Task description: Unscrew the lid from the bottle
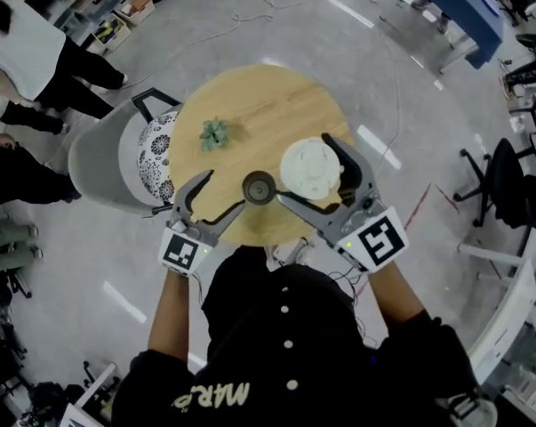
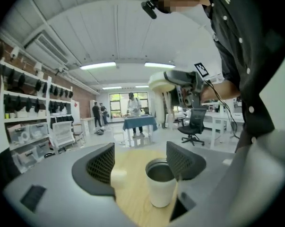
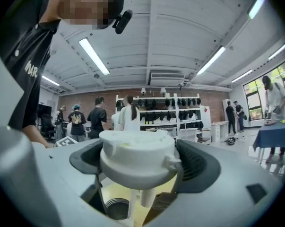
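The white bottle [image 1: 259,187] stands open on the round wooden table [image 1: 268,105], its dark steel mouth facing up. My left gripper [image 1: 221,194] is open and hovers just left of it, holding nothing. In the left gripper view the bottle [image 2: 160,186] sits low by the right finger [image 2: 182,161], untouched, and the left gripper [image 2: 140,162] has a wide gap. My right gripper [image 1: 308,169] is shut on the white lid [image 1: 310,167], raised to the right of the bottle. In the right gripper view the lid [image 3: 136,161] fills the jaws, with a straw [image 3: 147,197] hanging under it.
A small green plant [image 1: 216,133] sits on the table's left part. A grey chair with a patterned cushion [image 1: 152,154] touches the table's left edge. People stand at the far left [image 1: 28,60]. An office chair [image 1: 508,181] is at the right.
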Demonstrator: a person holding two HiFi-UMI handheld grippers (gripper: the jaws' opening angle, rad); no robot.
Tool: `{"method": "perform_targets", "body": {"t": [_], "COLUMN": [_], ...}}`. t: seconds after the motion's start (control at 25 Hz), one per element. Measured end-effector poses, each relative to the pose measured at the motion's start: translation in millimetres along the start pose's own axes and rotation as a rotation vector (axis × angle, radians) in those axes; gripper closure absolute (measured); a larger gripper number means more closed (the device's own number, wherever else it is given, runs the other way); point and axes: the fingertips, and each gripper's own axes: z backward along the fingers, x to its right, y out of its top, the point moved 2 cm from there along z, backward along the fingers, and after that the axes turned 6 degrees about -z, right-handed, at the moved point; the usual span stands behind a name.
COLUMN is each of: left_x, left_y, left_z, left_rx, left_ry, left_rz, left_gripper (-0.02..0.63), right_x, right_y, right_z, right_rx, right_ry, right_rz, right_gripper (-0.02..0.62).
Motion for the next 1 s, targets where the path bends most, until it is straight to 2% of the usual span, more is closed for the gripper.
{"method": "perform_targets", "body": {"t": [0.04, 0.16, 0.28, 0.4, 0.6, 0.8, 1.0], "left_x": [-4.6, -17.0, -27.9, -39.7, -51.6, -54.7, -56.2], "left_y": [16.0, 62.8, 102.3, 138.0, 176.3, 188.5, 185.8], "left_z": [5.9, 23.5, 39.3, 52.0, 71.9, 91.6, 105.7], "left_rx": [0.008, 0.046, 0.092, 0.14, 0.129, 0.136, 0.127], "left_ry": [0.048, 0.194, 0.314, 0.399, 0.528, 0.626, 0.652], "left_rz": [0.005, 0.013, 0.067, 0.137, 0.094, 0.068, 0.073], "left_gripper": [0.287, 0.456, 0.593, 0.601, 0.603, 0.601, 0.601], "right_x": [5.0, 18.3, 26.5, 28.5, 34.2, 38.9, 41.8], "right_y": [5.8, 24.9, 41.1, 55.3, 72.1, 76.9, 78.3], "right_z": [4.9, 20.4, 35.2, 44.4, 62.1, 82.0, 94.5], "right_rx": [0.018, 0.081, 0.107, 0.134, 0.159, 0.174, 0.185], "right_ry": [-0.028, -0.095, -0.16, -0.188, -0.23, -0.28, -0.314], "right_rz": [0.003, 0.026, 0.026, 0.053, 0.07, 0.073, 0.05], "right_gripper": [0.124, 0.123, 0.123, 0.123, 0.123, 0.123, 0.123]}}
